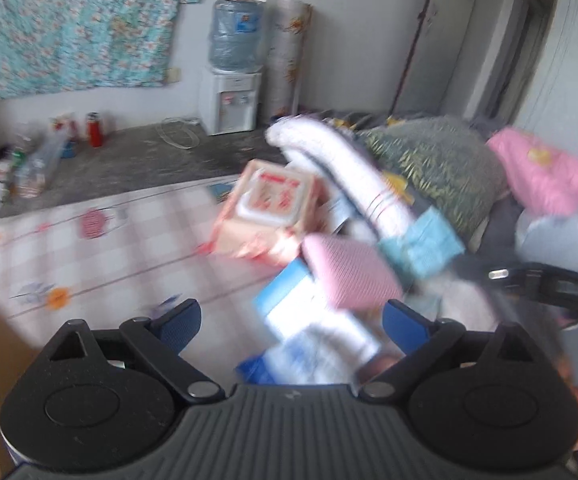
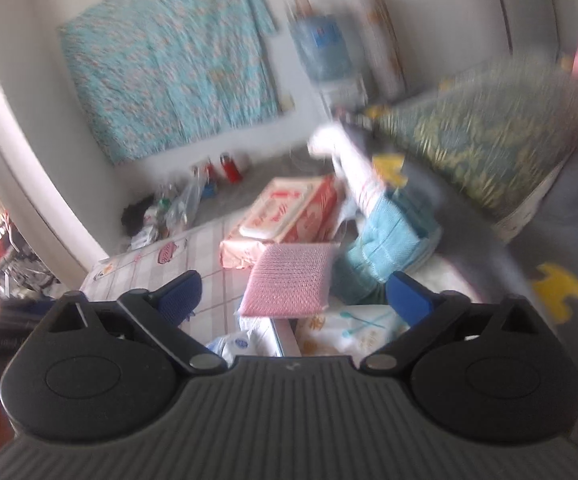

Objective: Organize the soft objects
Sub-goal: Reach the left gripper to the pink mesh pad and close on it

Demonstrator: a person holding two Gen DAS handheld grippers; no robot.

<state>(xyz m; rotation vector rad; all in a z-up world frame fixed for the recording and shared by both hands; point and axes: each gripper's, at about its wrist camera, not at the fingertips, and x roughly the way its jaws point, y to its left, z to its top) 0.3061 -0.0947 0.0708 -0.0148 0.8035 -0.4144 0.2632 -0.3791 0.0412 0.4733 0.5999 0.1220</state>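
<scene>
Just above the lower middle of the right wrist frame, straight ahead of the right gripper [image 2: 295, 292], lies the pink scouring pad [image 2: 289, 280]. It rests flat on a heap of soft packs at the edge of the checked bed sheet [image 2: 209, 252], touching the red-and-white wet-wipe pack [image 2: 285, 212] behind it and just beside a folded blue towel [image 2: 385, 248] to its right. The jaws stand wide, nothing between the blue pads [image 2: 179, 294], and the pad sits centred in that gap, its long side running across the frame, roughly parallel to the line between the fingertips.

In the left wrist frame the same pad [image 1: 351, 270] lies right of centre, tilted, with its long axis running down to the right. The left gripper [image 1: 291, 322] is likewise spread and empty, and below it lies a blue-and-white tissue pack [image 1: 309, 332].

Judging by the centring, the right hand is better lined up; a closure across the pad's long side may need a wrist roll. Both views are motion-blurred, so finer contact is unclear.
</scene>
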